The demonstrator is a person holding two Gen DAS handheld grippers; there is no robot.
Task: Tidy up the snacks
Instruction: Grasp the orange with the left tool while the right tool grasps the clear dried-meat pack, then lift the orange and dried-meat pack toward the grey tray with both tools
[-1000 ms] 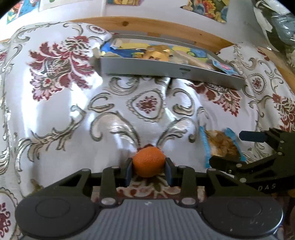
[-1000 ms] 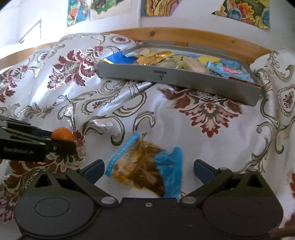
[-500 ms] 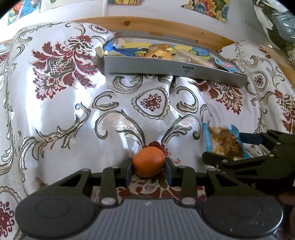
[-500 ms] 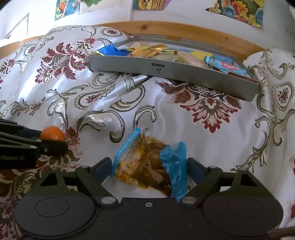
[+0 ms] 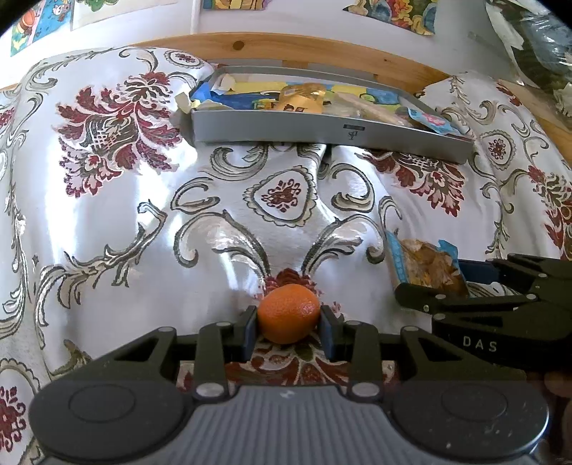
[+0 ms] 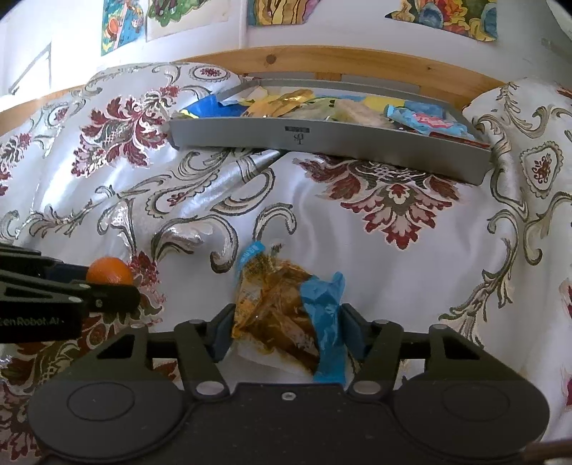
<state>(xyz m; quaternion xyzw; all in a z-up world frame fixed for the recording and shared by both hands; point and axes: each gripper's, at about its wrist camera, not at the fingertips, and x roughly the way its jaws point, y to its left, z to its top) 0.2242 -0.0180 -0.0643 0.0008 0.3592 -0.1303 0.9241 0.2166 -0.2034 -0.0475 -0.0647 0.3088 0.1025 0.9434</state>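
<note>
Clamped between the two pads of the left gripper (image 5: 289, 324) sits a small mandarin orange (image 5: 288, 313), its sides touching both pads, over a dark red flower motif of the patterned white-and-silver satin bedspread (image 5: 107, 221). From the right wrist view that same orange (image 6: 109, 270) peeks above the black finger of the left gripper (image 6: 107, 286) at the left edge. To its right, the right gripper (image 6: 286, 323) has its blue-padded jaws on either side of a clear snack packet with blue ends (image 6: 286, 314); both pads meet the wrapper, which looks squeezed and crumpled, so the packet is grasped while its lower part rests on the bedspread (image 6: 411, 268). In the left wrist view the packet (image 5: 425, 266) shows just beyond the right gripper's (image 5: 447, 282) black fingers. Farther back, near the wooden bed frame (image 6: 339, 59), a long grey tray (image 6: 357, 143) lies on the cloth, well apart from both grippers, filled with assorted wrapped snacks: blue, yellow and gold packets (image 6: 293, 98) and a light blue one at the right end. Colourful paper pictures (image 6: 168, 14) hang on the white wall above.
</note>
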